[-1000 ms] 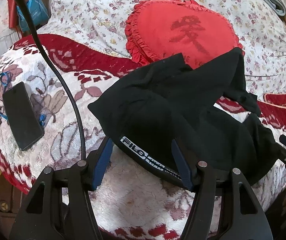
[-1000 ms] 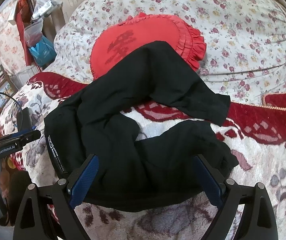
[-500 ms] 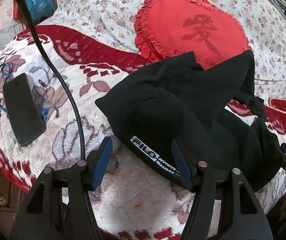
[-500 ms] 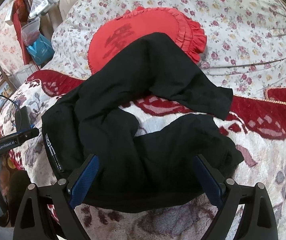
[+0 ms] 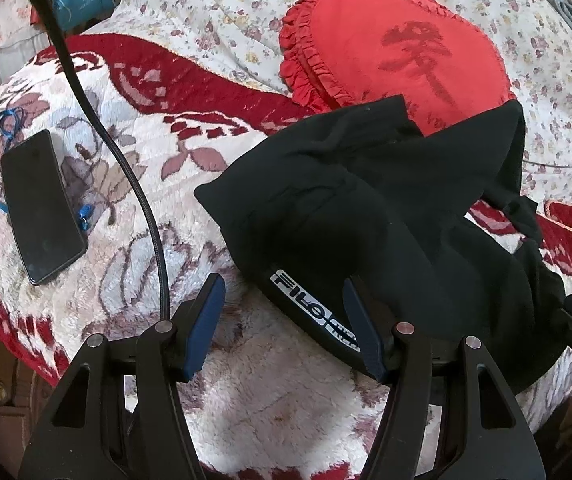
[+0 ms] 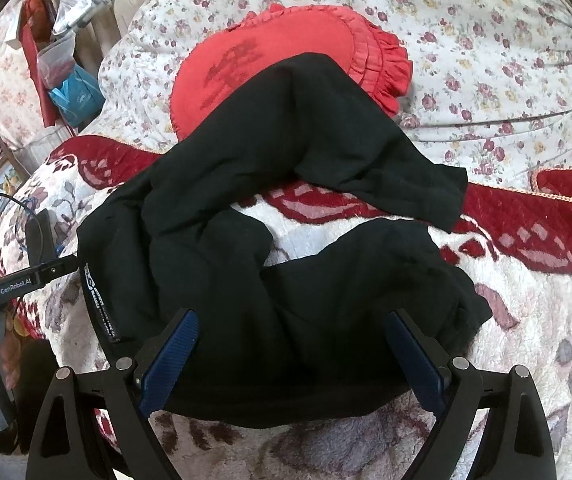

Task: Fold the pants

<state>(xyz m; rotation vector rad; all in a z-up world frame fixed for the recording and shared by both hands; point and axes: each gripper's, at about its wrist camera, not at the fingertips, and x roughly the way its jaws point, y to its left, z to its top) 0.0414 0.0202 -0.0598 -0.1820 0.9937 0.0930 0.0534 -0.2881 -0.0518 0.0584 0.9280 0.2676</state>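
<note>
Black pants [image 6: 270,240] rumpled on blanket [image 5: 278,408] (partly over red pillow [image 5: 398,52]).

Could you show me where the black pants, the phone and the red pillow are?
pants [image 6: 270,300]: right wrist view, middle of the crumpled black fabric.
phone [image 5: 42,206]: left wrist view, centre of its dark screen.
pillow [image 5: 386,44]: left wrist view, its red face, above the pants.

A home bedroom — a bed with a plush floral blanket [image 5: 98,208], quilted bedspread [image 6: 466,40] and frilled red pillow [image 5: 398,52].
</note>
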